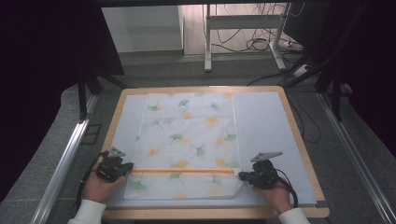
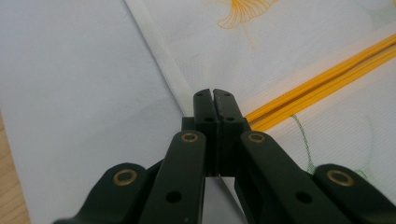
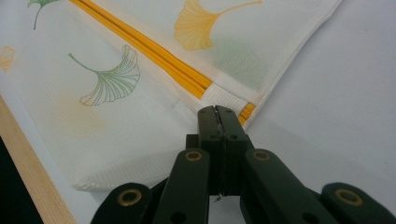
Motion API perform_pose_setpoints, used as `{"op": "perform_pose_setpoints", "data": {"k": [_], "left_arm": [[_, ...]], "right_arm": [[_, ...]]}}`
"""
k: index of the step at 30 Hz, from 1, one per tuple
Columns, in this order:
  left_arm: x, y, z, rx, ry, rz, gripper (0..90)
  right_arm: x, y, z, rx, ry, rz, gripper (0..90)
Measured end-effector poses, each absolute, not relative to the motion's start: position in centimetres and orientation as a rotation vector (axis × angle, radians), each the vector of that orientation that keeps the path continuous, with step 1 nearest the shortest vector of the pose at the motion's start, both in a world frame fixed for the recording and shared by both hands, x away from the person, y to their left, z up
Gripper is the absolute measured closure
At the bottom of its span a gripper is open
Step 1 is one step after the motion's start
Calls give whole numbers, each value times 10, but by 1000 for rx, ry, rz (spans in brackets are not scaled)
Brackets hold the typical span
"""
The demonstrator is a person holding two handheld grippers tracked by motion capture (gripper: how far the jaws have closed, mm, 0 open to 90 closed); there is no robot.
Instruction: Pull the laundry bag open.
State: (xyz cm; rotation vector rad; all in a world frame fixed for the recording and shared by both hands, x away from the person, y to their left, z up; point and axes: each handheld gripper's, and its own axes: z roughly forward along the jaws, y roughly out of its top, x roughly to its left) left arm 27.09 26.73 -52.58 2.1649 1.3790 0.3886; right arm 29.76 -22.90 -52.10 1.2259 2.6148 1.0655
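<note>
Flat, leaf-printed cloth (image 1: 187,140) with orange stripe (image 1: 182,171)

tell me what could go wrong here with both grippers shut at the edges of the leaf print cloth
The left gripper and right gripper are shut at opposite ends of the orange zipper. Whether either pinches fabric is unclear, so a lift could leave one side behind. Uneven pulling might skew or crease the cloth. Its near edge lies close to the table's wooden rim and may slide off.

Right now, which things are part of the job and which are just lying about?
In the job:
- leaf-print cloth with its orange zip
- left gripper, shut at the cloth's left edge
- right gripper, shut at the zip's right end

Lying about:
- grey mat
- cables on the floor
</note>
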Motion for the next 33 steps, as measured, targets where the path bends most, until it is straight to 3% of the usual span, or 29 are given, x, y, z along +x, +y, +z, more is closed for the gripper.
{"op": "perform_pose_setpoints", "data": {"k": [12,21,23,26,28,33], "left_arm": [[269,270,-528,2136,1346,416,858],[261,284,-519,1959,1335,422,654],[259,286,-516,1929,1323,412,610],[257,286,-515,1906,1309,412,495],[256,285,-516,1919,1300,404,479],[255,284,-516,1918,1305,442,404]], "right_arm": [[296,-228,-521,1216,2607,1064,895],[292,-231,-510,1142,2554,1159,891],[290,-233,-508,1102,2527,1182,855],[289,-237,-505,1070,2482,1193,734],[291,-240,-505,1072,2450,1189,657],[295,-253,-506,1082,2400,1177,578]]}}
